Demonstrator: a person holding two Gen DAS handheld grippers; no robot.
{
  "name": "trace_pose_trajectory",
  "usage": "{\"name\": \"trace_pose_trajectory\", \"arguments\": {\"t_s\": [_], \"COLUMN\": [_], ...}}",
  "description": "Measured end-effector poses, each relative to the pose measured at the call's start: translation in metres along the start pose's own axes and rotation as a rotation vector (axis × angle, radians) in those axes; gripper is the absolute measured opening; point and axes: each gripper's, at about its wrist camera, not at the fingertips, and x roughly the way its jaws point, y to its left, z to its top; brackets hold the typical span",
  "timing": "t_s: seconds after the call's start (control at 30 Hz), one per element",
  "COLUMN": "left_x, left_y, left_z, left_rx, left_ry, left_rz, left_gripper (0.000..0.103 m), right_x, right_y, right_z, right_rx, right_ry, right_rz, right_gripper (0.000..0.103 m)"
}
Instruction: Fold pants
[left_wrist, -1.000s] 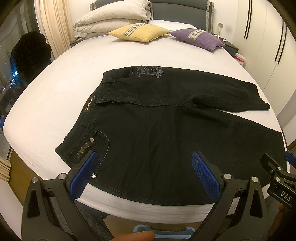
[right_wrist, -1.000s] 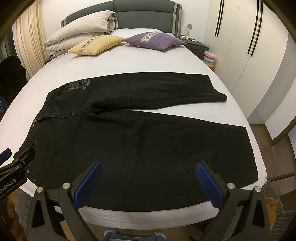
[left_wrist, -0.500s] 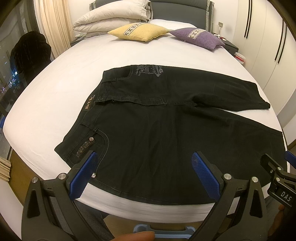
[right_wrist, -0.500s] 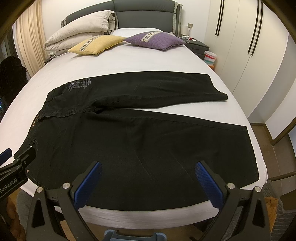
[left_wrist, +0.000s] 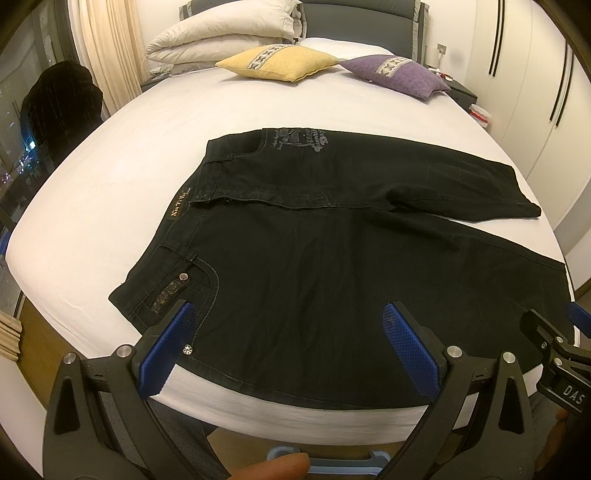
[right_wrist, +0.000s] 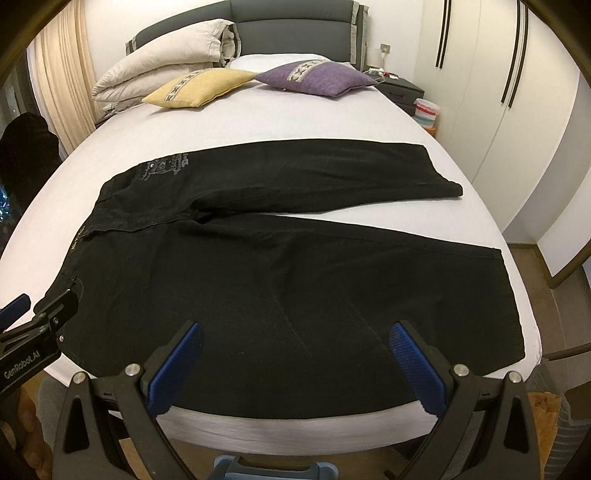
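Note:
Black pants (left_wrist: 332, 266) (right_wrist: 280, 269) lie flat on the white bed (left_wrist: 122, 177) (right_wrist: 476, 218), waistband to the left, both legs spread out to the right. The far leg (right_wrist: 332, 177) has a grey print near its pocket. My left gripper (left_wrist: 288, 339) hovers open above the near hem side by the pocket with the metal stud, holding nothing. My right gripper (right_wrist: 295, 354) is open over the near leg's front edge, also empty. Each gripper shows at the edge of the other's view.
A yellow cushion (left_wrist: 277, 64) (right_wrist: 199, 86), a purple cushion (left_wrist: 395, 74) (right_wrist: 314, 77) and a folded duvet (left_wrist: 221, 31) (right_wrist: 166, 59) lie at the headboard. A dark garment (left_wrist: 59, 99) hangs at the left. Wardrobe doors (right_wrist: 517, 92) and a nightstand (right_wrist: 400, 90) stand at the right.
Both grippers have lifted and eased back very slightly, so the pants sit a touch lower in each view. The pants have not moved.

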Motion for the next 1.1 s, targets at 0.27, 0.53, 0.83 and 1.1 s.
{"name": "trace_pose_trajectory", "arguments": {"t_s": [0.27, 0.53, 0.83, 1.1], "left_x": [0.008, 0.034, 0.110, 0.225], "left_y": [0.002, 0.023, 0.029, 0.027], "left_z": [0.006, 0.040, 0.160, 0.282], "left_rx": [0.027, 0.086, 0.368, 0.547], "left_ry": [-0.005, -0.030, -0.007, 0.098], "left_rz": [0.016, -0.205, -0.201, -0.277], "left_gripper": [0.103, 0.103, 0.103, 0.102], "right_x": [0.004, 0.015, 0.051, 0.117], "right_y": [-0.002, -0.010, -0.022, -0.042], "right_z": [0.003, 0.038, 0.156, 0.223], "right_rx": [-0.003, -0.109, -0.564, -0.693], "right_ry": [0.014, 0.000, -0.100, -0.086], "right_rz": [0.055, 0.261, 0.407, 0.409], "right_gripper": [0.103, 0.103, 0.103, 0.079]}}
